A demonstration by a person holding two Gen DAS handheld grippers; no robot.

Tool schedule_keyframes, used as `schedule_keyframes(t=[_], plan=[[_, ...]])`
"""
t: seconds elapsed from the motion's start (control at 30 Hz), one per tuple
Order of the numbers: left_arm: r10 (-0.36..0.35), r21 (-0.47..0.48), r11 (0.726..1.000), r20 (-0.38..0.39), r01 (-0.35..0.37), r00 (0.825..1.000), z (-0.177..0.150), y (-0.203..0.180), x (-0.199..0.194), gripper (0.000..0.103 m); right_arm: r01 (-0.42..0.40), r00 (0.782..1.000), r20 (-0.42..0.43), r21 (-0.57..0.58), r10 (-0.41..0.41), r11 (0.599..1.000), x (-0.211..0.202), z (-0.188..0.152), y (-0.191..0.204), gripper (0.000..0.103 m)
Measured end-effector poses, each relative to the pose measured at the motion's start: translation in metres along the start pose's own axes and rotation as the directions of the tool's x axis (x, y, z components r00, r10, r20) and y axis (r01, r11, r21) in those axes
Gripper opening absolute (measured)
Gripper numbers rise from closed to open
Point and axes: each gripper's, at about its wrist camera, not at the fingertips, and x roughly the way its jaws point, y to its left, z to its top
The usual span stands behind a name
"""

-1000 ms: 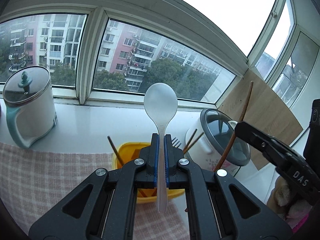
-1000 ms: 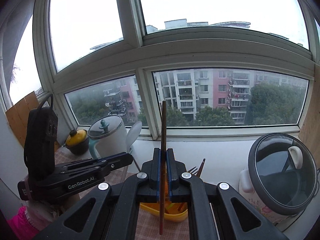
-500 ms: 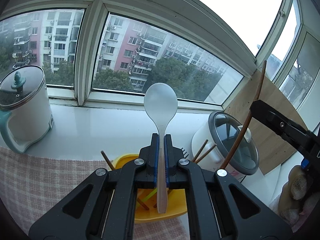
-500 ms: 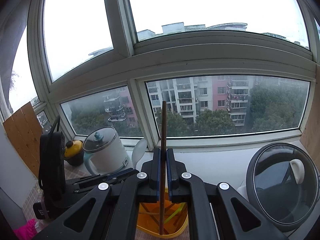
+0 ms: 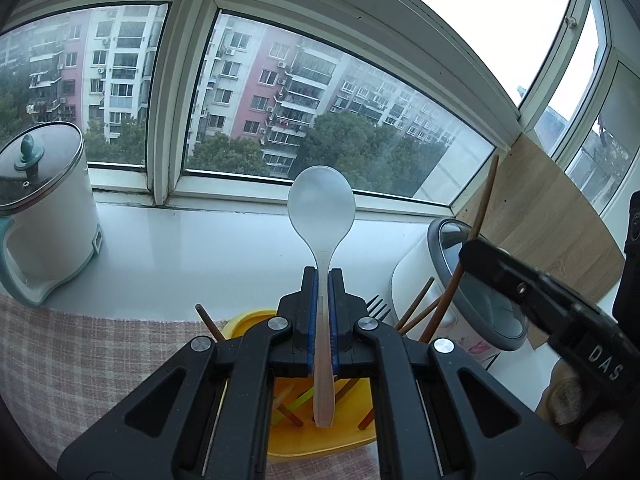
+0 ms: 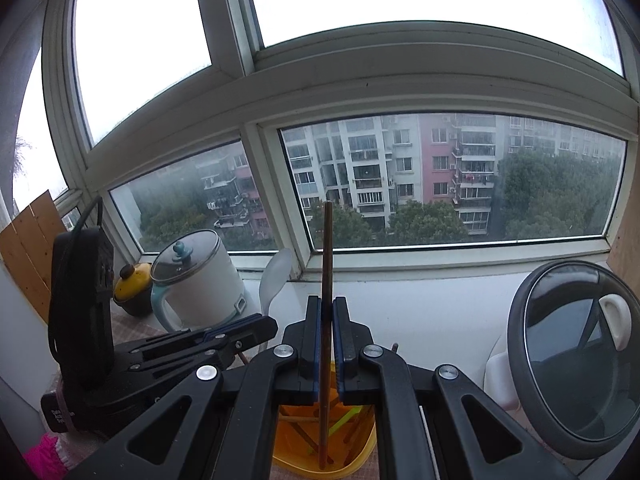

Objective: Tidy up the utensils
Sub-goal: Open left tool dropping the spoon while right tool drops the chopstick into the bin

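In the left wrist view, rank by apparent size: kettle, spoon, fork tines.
1. Kettle, largest.
2. Spoon; it sits nearer the camera, so its true size is unsure.
3. Fork tines, smallest.

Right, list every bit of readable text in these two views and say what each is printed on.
"DAS": white letters on the right gripper, on its black arm at the right edge of the left wrist view.
Small white print on the black block under the left gripper, right wrist view: too blurred to read.
Pink marking on the white cooker: illegible.
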Motion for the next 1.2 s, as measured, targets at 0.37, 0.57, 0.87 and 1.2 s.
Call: schedule_keyframes(t=[0.37,0.57,0.87,1.2], plan=[[0.008,0.011,1.0,-0.012,-0.008,1.0,-0.002,0.001,-0.004,0.003,0.004,0.998,-0.058,0.012,-0.003,1.0,0.009,-0.017,-0.003,0.027],[0.011,0.016,1.0,-0.004,-0.011,1.0,-0.005,0.005,-0.016,0.003,0.016,0.998,-0.068,0.014,-0.015,1.0,0.005,-0.022,-0.001,0.027],[0.016,0.041,0.999,0.005,-0.017,1.0,-0.013,0.007,-0.043,0.003,0.043,0.997,-0.057,0.002,-0.043,0.999,-0.012,-0.03,0.013,0.031],[0.038,0.11,0.993,0.027,-0.041,0.999,-0.032,0.003,-0.087,0.003,0.082,0.997,-0.011,-0.012,-0.082,0.997,-0.044,-0.043,0.038,0.063]])
